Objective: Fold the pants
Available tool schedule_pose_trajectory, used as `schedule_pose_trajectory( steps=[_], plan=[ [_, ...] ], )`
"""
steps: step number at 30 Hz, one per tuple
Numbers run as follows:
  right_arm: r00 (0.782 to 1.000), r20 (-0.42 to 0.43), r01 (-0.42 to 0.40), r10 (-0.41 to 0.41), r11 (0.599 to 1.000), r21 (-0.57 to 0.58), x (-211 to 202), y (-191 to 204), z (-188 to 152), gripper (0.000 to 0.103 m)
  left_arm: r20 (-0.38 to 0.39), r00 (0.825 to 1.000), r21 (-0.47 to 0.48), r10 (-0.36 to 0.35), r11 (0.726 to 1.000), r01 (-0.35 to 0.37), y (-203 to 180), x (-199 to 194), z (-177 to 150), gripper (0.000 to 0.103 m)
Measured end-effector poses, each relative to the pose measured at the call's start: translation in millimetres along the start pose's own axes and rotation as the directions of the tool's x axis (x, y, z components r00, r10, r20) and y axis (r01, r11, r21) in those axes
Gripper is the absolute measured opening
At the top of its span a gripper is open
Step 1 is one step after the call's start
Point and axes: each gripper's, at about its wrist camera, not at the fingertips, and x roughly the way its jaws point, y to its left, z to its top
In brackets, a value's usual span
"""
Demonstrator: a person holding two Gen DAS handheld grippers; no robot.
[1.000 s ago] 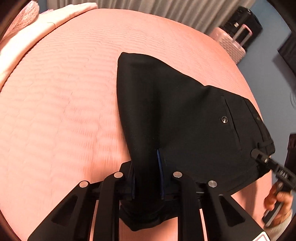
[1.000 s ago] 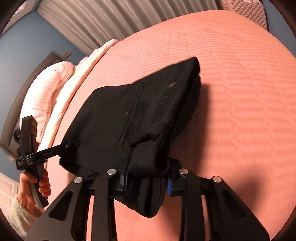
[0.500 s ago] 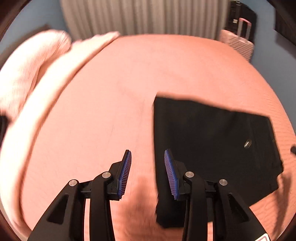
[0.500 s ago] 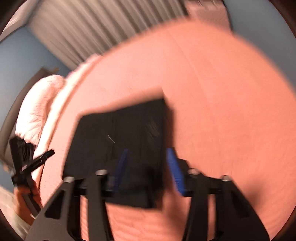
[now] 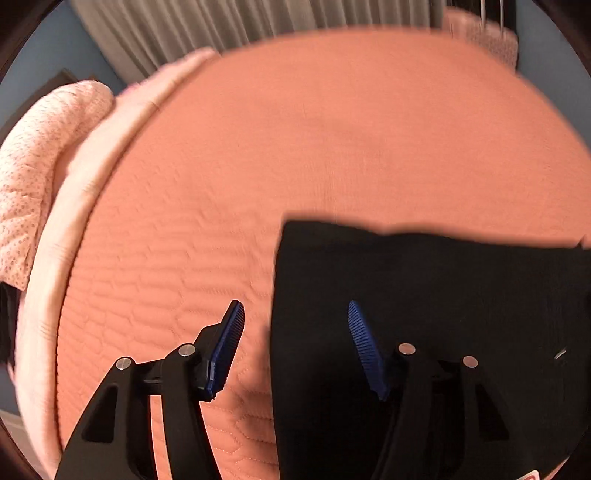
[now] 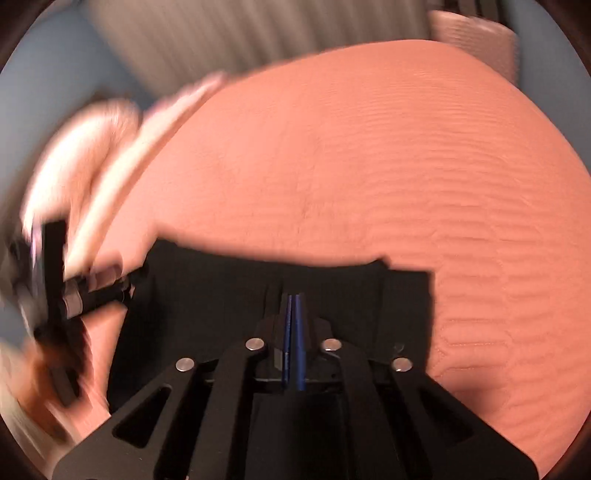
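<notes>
matt cloth and hard plastic in front of you

your pants (image 5: 443, 295) are plain black matt cloth on a salmon quilted bedspread (image 5: 332, 147) with stitched ridges. your left gripper (image 5: 295, 332) is matt black plastic with ribbed blue pads (image 5: 360, 339) and shiny metal pins; the right gripper (image 6: 293, 306) looks alike. a speckled pink blanket (image 5: 40, 147) looks soft.

A bed (image 5: 332, 129) covered in a salmon-orange quilted spread with a stitched hexagon pattern fills most of both views. Along its left side lie a pale pink folded blanket (image 5: 122, 125) and a speckled pink pillow (image 5: 33, 158). Behind it hang grey pleated curtains (image 5: 240, 26) against blue walls (image 6: 55, 74), with a pink suitcase (image 6: 476, 40) at the far right corner.
</notes>
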Motion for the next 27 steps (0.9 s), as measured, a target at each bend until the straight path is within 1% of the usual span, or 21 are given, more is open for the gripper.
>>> schedule_pose_trajectory(
  steps=[1,2,3,4,5,6,7,9,10,11,12,13,15,17,18,19,20,22,24,25,27],
  plan=[
    [1.0,0.016,-0.025,0.024,0.998,0.064,-3,-13,-5,0.0,0.009,1.0,0.013,0.005,1.0,-0.005,-1,0,-3,0.06],
    [0.999,0.054,-0.004,-0.006,0.984,0.176,-25,-27,-12,0.001,0.027,0.999,0.0,0.037,0.999,-0.037,3,-13,-7,0.057],
    [0.996,0.085,0.005,-0.021,0.982,0.191,-41,-28,-16,0.003,0.057,0.997,-0.02,0.046,0.999,-0.045,8,-31,-13,0.054],
    [0.992,0.126,-0.019,-0.003,0.985,0.17,-60,-21,-25,0.003,0.089,0.996,-0.031,0.025,0.999,-0.022,12,-47,-21,0.059],
    [0.989,0.15,-0.038,0.019,0.992,0.123,-76,-9,-39,0.003,0.117,0.993,-0.052,-0.001,0.999,0.008,14,-67,-32,0.059],
    [0.99,0.138,-0.025,0.011,0.995,0.097,-79,-2,-51,0.003,0.127,0.992,-0.067,-0.02,0.997,0.028,12,-81,-45,0.059],
    [0.995,0.096,0.007,-0.013,0.998,0.066,-73,1,-67,0.003,0.13,0.991,-0.072,-0.034,0.996,0.044,7,-87,-49,0.064],
    [0.998,0.019,0.062,-0.063,0.997,0.057,-44,-9,-87,0.0,0.088,0.996,-0.06,-0.034,0.997,0.039,-15,-86,-74,0.067],
    [0.998,0.053,0.018,-0.024,0.992,0.125,-50,-23,-97,0.0,0.042,0.999,-0.048,-0.034,0.998,0.036,-21,-84,-90,0.067],
    [0.998,0.047,0.036,-0.045,0.982,0.184,-59,-23,-96,0.0,-0.011,0.999,-0.04,-0.03,0.999,0.029,-27,-74,-102,0.067],
    [0.996,0.067,0.046,-0.063,0.974,0.222,-81,-22,-99,0.002,0.003,1.0,-0.044,-0.025,0.999,0.025,-29,-79,-109,0.067],
    [0.993,0.098,0.036,-0.059,0.974,0.223,-97,-20,-103,0.006,0.031,0.999,-0.047,-0.008,0.999,0.01,-30,-92,-118,0.067],
    [0.988,0.151,0.012,-0.042,0.982,0.191,-132,-3,-109,0.007,0.054,0.998,-0.069,-0.015,0.997,0.019,-31,-119,-130,0.067],
    [0.983,0.18,0.01,-0.04,0.986,0.167,-161,16,-122,0.008,0.09,0.995,-0.097,-0.042,0.994,0.051,-31,-146,-138,0.077],
    [0.982,0.187,0.011,-0.042,0.987,0.162,-161,24,-114,0.01,0.111,0.993,-0.101,-0.038,0.994,0.05,-33,-159,-135,0.082],
    [0.98,0.193,0.017,-0.047,0.988,0.155,-166,37,-110,0.026,0.139,0.99,-0.107,-0.021,0.994,0.036,-35,-176,-140,0.083],
    [0.977,0.203,0.031,-0.061,0.989,0.148,-173,45,-113,0.056,0.157,0.987,-0.104,-0.016,0.994,0.033,-38,-189,-143,0.084],
    [0.965,0.248,0.053,-0.086,0.989,0.138,-182,60,-115,0.091,0.181,0.983,-0.102,-0.016,0.994,0.035,-42,-207,-145,0.086],
    [0.947,0.299,0.088,-0.117,0.99,0.109,-193,77,-120,0.092,0.206,0.978,-0.107,-0.039,0.992,0.062,-37,-225,-144,0.086],
    [0.944,0.304,0.102,-0.127,0.99,0.096,-186,92,-114,0.092,0.213,0.976,-0.106,-0.049,0.992,0.073,-37,-234,-146,0.086],
    [0.938,0.316,0.124,-0.14,0.99,0.07,-199,99,-117,0.092,0.222,0.974,-0.102,-0.042,0.993,0.066,-40,-250,-151,0.086]
  ],
)
